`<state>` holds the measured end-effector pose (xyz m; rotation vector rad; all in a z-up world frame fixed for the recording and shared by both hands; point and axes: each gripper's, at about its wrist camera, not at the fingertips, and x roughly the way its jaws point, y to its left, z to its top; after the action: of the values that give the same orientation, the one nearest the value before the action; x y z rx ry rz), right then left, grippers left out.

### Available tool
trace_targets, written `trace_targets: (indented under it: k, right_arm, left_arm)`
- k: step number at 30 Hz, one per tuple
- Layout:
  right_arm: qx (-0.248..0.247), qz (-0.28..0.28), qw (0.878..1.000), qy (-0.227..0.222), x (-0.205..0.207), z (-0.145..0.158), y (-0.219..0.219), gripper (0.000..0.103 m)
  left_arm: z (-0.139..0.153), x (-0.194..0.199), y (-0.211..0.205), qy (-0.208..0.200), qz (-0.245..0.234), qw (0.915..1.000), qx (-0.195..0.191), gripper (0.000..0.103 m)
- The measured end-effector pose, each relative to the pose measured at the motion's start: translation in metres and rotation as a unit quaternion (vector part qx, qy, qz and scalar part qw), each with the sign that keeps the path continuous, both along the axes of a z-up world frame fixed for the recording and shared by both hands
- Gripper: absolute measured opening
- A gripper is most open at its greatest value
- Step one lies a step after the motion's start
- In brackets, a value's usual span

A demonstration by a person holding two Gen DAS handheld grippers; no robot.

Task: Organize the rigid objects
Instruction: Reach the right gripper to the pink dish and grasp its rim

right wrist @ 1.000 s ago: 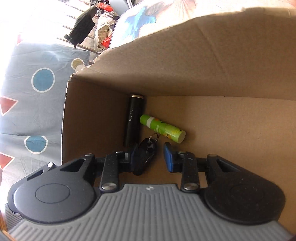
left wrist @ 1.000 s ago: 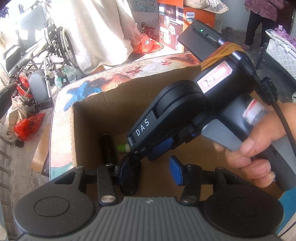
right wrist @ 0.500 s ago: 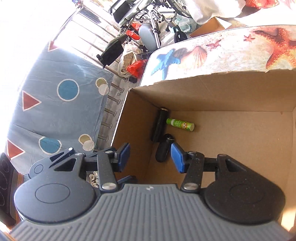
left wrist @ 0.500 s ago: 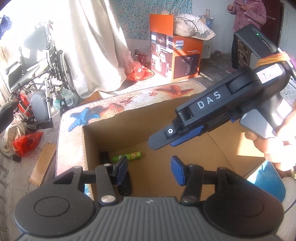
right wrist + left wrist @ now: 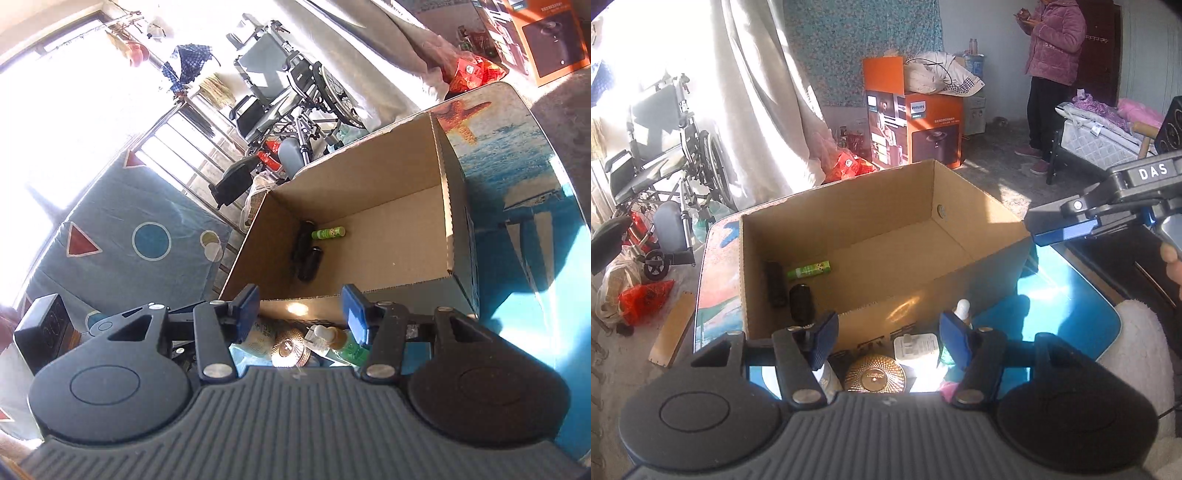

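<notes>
An open cardboard box [image 5: 979,221] [image 5: 448,206] stands on the sea-print table. In its left corner lie a black cylinder [image 5: 775,284] [image 5: 303,238], a green tube [image 5: 809,268] [image 5: 328,232] and a short black object [image 5: 800,297] [image 5: 310,264]. My left gripper [image 5: 888,339] hovers in front of the box's near wall; its jaws are opening with nothing between them. My right gripper [image 5: 301,310] is open and empty, also back from the box; its fingers [image 5: 1060,230] show side-on at the right. Below both lie a gold round lid [image 5: 874,376] [image 5: 290,349] and bottles [image 5: 332,339].
A wheelchair [image 5: 665,155] and red bags stand left of the table. An orange carton [image 5: 916,125] sits behind, and a person [image 5: 1052,74] stands at the back right. A white fluffy cushion [image 5: 1145,354] lies at the right; a patterned mattress [image 5: 110,251] leans at the left.
Both grippers have drawn back and up out of the box. The right one let go of the short black object, which now lies by the cylinder. Both jaws stand wider.
</notes>
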<state>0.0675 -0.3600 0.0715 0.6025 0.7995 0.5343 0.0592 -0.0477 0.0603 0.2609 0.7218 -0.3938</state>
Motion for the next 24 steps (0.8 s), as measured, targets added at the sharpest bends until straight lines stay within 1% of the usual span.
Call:
trace_targets:
  k: [2,3,4,5,6,8,11,15,17,18,19,24]
  right_arm:
    - [0.012,-0.013,1.0,0.014,-0.02,-0.025,0.003,0.049]
    - [0.019,-0.017,0.999,0.021,-0.026,-0.033,0.004,0.049]
    - [0.029,-0.02,0.999,0.033,-0.032,-0.049,0.009,0.049]
    - [0.032,-0.02,0.998,0.044,-0.036,-0.063,0.016,0.049]
    - [0.026,-0.022,0.998,0.052,-0.04,-0.073,0.022,0.049]
    - [0.004,-0.015,0.998,0.063,-0.046,-0.089,0.038,0.047]
    - [-0.026,0.003,0.997,0.067,-0.053,-0.104,0.057,0.044]
    - [-0.083,0.018,0.995,0.06,-0.048,-0.113,0.08,0.037]
    - [-0.111,0.026,0.992,0.054,-0.043,-0.115,0.087,0.033]
    - [-0.128,0.031,0.99,0.051,-0.04,-0.117,0.092,0.026]
    - [-0.142,0.035,0.988,0.049,-0.039,-0.118,0.096,0.022]
    - [-0.179,0.056,0.982,0.036,-0.034,-0.124,0.109,0.018]
  left_arm:
    - [-0.015,-0.011,-0.005,0.016,-0.009,0.9998,-0.003,0.067]
    - [-0.024,-0.014,-0.007,0.033,-0.017,0.9993,-0.009,0.068]
    - [-0.035,-0.016,-0.008,0.06,-0.026,0.9977,-0.018,0.068]
    - [-0.043,-0.017,-0.009,0.076,-0.03,0.9964,-0.022,0.068]
    - [-0.053,-0.018,-0.011,0.092,-0.037,0.9949,-0.022,0.068]
    - [-0.071,-0.023,-0.014,0.106,-0.046,0.9933,-0.006,0.068]
    - [-0.09,-0.032,-0.025,0.111,-0.055,0.9921,0.023,0.068]
    - [-0.104,-0.04,-0.037,0.102,-0.061,0.9916,0.052,0.068]
    - [-0.109,-0.041,-0.042,0.096,-0.058,0.9916,0.065,0.068]
    - [-0.11,-0.042,-0.043,0.093,-0.057,0.9916,0.07,0.068]
    - [-0.112,-0.042,-0.046,0.088,-0.057,0.9915,0.076,0.068]
    - [-0.116,-0.039,-0.053,0.084,-0.059,0.9906,0.091,0.068]
